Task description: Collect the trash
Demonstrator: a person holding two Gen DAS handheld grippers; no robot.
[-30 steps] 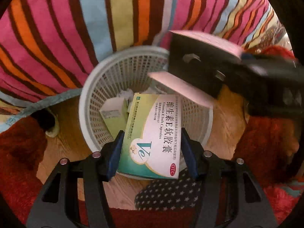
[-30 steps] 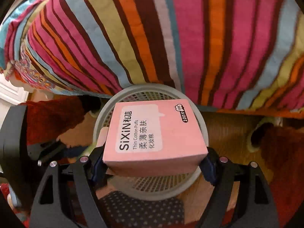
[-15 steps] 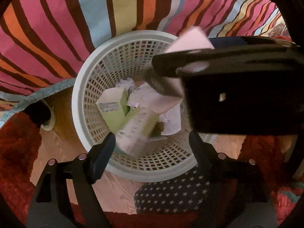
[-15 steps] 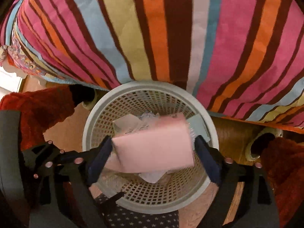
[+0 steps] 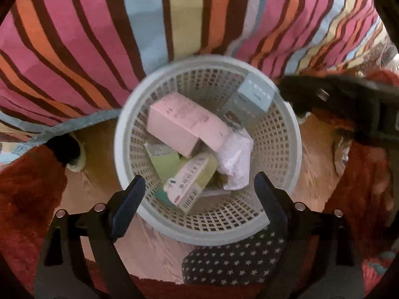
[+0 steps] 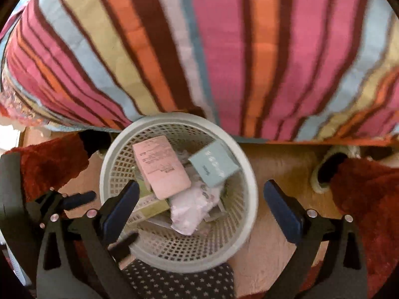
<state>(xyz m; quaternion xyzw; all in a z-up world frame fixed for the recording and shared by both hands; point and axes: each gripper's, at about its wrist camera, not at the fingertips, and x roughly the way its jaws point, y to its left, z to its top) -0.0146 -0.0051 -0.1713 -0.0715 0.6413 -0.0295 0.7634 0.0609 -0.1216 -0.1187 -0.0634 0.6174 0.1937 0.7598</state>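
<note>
1. Pink box (image 5: 185, 123): a flat rectangular carton with small dark print. It lies tilted on top of the pile in the basket, centre of the left wrist view.
2. Green-and-white box (image 5: 192, 183): it shows a barcode at its lower end and lies below the pink box (image 6: 160, 167), partly under it.
3. Crumpled paper (image 5: 235, 158): white, right of the green-and-white box. A grey-blue box (image 5: 251, 97) leans against the upper right wall.
4. Basket (image 5: 289, 149): round, white, with a lattice wall. Its upper rim meets the striped cloth (image 5: 124, 25). Bare wooden floor (image 5: 314, 174) lies to the right; red rug (image 5: 27, 191) fills the lower left.
5. Left gripper (image 5: 197, 194): jaws spread wide, holding nothing, lower centre of its frame over the near rim.
6. Right gripper (image 6: 202, 199): jaws spread wide, empty, above the basket (image 6: 249, 194).
</note>
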